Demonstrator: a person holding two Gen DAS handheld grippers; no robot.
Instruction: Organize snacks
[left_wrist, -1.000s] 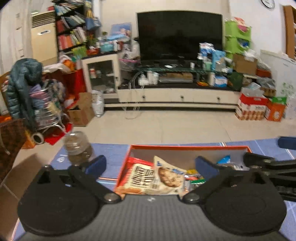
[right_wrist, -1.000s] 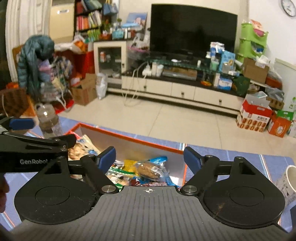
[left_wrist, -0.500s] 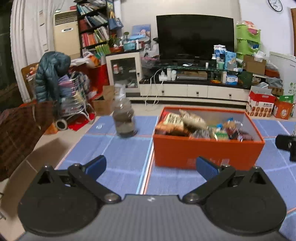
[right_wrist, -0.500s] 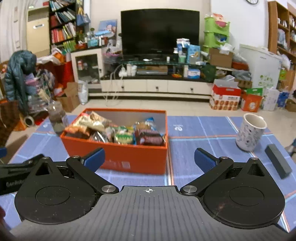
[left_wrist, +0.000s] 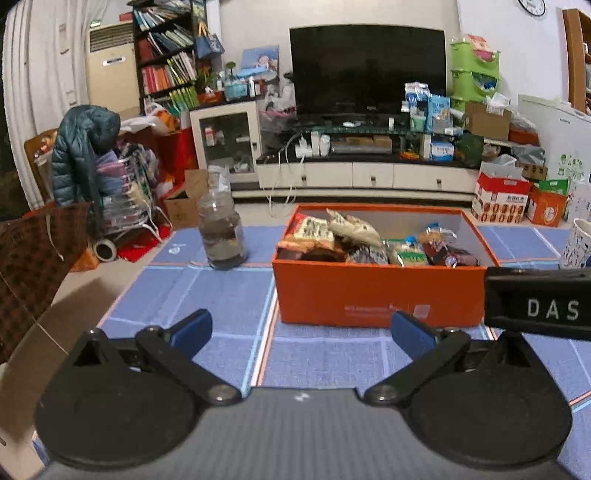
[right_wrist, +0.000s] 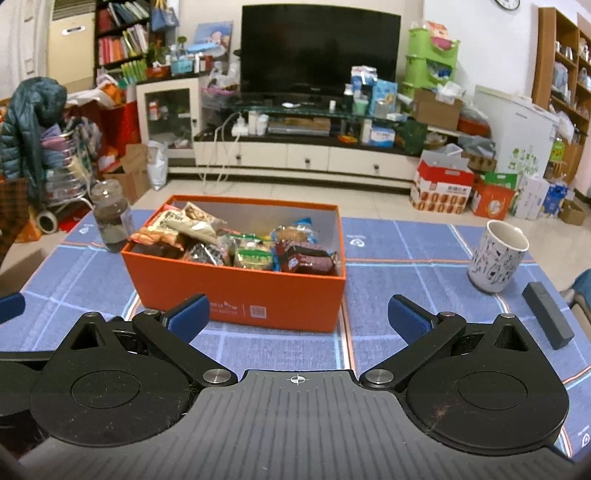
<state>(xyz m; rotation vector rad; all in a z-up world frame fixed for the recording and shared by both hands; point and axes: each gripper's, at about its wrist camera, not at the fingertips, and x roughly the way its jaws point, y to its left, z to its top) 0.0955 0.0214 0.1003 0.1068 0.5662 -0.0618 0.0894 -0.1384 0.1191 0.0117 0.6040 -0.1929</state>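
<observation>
1. My right hand-held gripper (right_wrist: 297, 319) is spread wide with nothing between the pads. Its jaws have just been opening, which I read as letting go of a snack.
2. My left hand-held gripper (left_wrist: 303, 330) is also released and empty, parked short of the box so both have a clear view.
3. The orange box (right_wrist: 236, 291) sits on the blue-mat surface (right_wrist: 417, 258). The snacks (right_wrist: 243, 247) are all piled inside and none lie loose around it, so the job looks close to done.
4. The jar (right_wrist: 110, 218) stands just beyond the box's left corner. The mug (right_wrist: 496, 256) and a dark block (right_wrist: 548, 319) are well off to the right, out of the working lane.
</observation>
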